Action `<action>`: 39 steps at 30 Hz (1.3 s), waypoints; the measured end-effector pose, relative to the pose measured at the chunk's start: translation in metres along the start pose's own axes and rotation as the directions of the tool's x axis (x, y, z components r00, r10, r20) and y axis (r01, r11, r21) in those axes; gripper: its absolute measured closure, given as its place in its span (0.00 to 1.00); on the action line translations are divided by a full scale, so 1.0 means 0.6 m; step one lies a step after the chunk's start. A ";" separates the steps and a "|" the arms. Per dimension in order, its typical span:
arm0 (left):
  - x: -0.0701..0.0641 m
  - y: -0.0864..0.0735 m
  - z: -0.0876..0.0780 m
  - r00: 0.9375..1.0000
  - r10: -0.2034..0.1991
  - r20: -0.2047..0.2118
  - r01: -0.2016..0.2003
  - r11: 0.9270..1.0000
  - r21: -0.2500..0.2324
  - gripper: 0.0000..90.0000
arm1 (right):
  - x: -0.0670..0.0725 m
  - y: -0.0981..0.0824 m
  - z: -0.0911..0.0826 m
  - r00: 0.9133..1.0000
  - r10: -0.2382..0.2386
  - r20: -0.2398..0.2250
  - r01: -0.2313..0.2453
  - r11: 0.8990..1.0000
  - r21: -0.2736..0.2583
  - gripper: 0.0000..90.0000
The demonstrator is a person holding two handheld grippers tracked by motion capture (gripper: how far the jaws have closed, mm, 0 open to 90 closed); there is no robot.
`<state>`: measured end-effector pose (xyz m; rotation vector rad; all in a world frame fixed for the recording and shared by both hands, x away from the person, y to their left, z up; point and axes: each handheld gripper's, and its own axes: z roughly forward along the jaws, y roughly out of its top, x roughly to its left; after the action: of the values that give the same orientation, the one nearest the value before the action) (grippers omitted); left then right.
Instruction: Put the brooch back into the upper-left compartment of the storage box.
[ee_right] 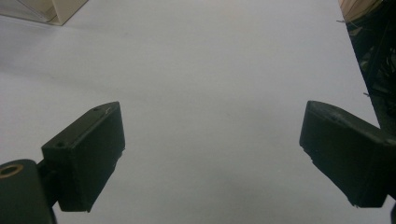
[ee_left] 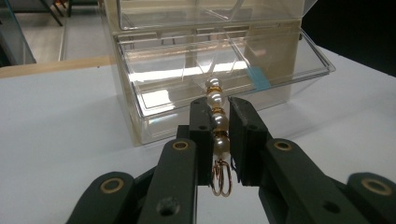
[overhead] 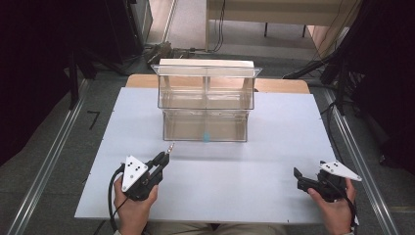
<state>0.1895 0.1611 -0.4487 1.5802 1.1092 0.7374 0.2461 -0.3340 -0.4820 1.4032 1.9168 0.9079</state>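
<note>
Nearest the person, the left gripper point(ee_left: 218, 135) is clamped on a pearl earring point(ee_left: 218, 122): a short string of pale round beads with small gold spacers between them and a pair of thin copper-coloured wire loops hanging from its near end. In the left gripper view the black jaws squeeze the lower beads from both sides, while the top beads stand free above the tips. In the high view the earring point(overhead: 170, 146) pokes out ahead of that gripper point(overhead: 165, 157), just above the white worktop point(overhead: 230, 186) and a little short of the box.

By my judgement the piece is very light, so weight poses no problem; slip does. Pearl beads are smooth, hard and round, and they can roll or squirt out of flat pads if the squeeze loosens or comes off-centre. The wire loops look thin and easily bent, so they are a poor place to pinch. The hold across the bead column, as it stands now, seems the safest one.

The right gripper point(overhead: 313, 181) rests low at the right side of the worktop, its jaws spread wide with nothing between them.

Farther off stands the clear plastic organizer point(overhead: 205, 100), two tiers of drawers. A small blue tab point(ee_left: 259, 77) marks the lower drawer front, which the earring points toward.
</note>
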 end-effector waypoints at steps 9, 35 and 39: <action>-0.003 0.011 0.005 1.000 -0.007 0.004 0.007 1.000 -0.021 0.88 | 0.000 0.000 0.000 1.000 0.002 0.000 -0.002 1.000 0.000 0.06; -0.001 0.036 0.027 1.000 -0.023 0.006 0.023 0.998 -0.062 0.88 | -0.001 0.000 0.000 1.000 0.004 0.000 -0.004 1.000 0.001 0.06; 0.000 0.038 0.030 1.000 -0.024 0.003 0.024 0.998 -0.064 0.88 | -0.002 -0.001 0.001 1.000 0.002 0.000 -0.002 1.000 0.001 0.06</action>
<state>0.2120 0.1532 -0.4320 1.5110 1.0902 0.7478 0.2465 -0.3351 -0.4824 1.4055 1.9162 0.9083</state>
